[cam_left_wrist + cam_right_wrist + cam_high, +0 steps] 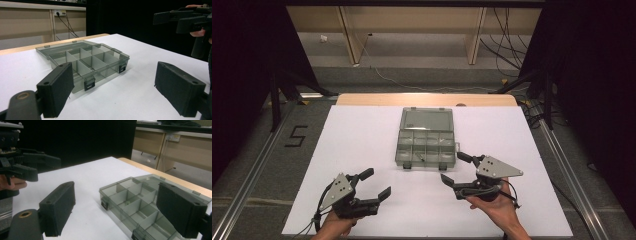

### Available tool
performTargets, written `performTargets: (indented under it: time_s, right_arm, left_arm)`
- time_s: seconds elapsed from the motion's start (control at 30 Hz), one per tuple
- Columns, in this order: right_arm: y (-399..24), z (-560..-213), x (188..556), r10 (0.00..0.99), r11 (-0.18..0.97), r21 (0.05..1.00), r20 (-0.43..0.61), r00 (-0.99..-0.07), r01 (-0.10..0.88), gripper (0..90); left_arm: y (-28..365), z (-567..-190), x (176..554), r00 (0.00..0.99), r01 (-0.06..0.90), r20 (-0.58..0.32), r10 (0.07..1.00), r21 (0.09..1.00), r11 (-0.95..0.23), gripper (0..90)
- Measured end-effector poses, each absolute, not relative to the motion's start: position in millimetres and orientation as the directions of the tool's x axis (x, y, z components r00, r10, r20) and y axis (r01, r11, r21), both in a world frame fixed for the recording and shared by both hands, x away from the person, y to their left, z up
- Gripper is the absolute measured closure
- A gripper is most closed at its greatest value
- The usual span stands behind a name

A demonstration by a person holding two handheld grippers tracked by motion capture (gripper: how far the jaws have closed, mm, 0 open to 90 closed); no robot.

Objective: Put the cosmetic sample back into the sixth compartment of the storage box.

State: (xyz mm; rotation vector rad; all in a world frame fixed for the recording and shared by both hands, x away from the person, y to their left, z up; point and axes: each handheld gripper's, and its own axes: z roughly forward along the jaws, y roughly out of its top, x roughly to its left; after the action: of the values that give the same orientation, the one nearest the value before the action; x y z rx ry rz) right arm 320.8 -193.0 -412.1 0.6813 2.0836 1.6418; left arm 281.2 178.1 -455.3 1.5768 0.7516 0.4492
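A smoky clear plastic organiser box (426, 138) lies open on the white table top (362, 135), lid folded back, its divided compartments (87, 62) looking bare. The box (140, 202) has two dark latches on its near edge. My left gripper (375, 184) hovers open at the near left, well short of the box, jaws wide with nothing between them. My right gripper (456, 168) is open too, just off the box's near right corner. In the left gripper view my own jaws frame the box, and the right gripper (182, 21) shows at upper right.
The white sheet covers a wooden table whose far edge (427, 99) shows. Metal rails (257, 170) run along both sides. Cables (507, 45) trail on the floor beyond, near wooden desk legs (349, 35). A "5" marking (296, 136) sits on the floor at left.
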Motion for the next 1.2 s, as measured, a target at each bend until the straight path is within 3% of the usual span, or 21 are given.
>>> performTargets:
  time_s: [1.2]
  right_arm:
    - [-223.2, -430.4, 301.1, 0.628, 0.198, 0.966, 0.008, -0.778, 0.169, 16.7]
  left_arm:
    - [177.8, -455.4, 280.1, 0.712, 0.209, -0.142, 0.687, 0.978, -0.014, 15.0]
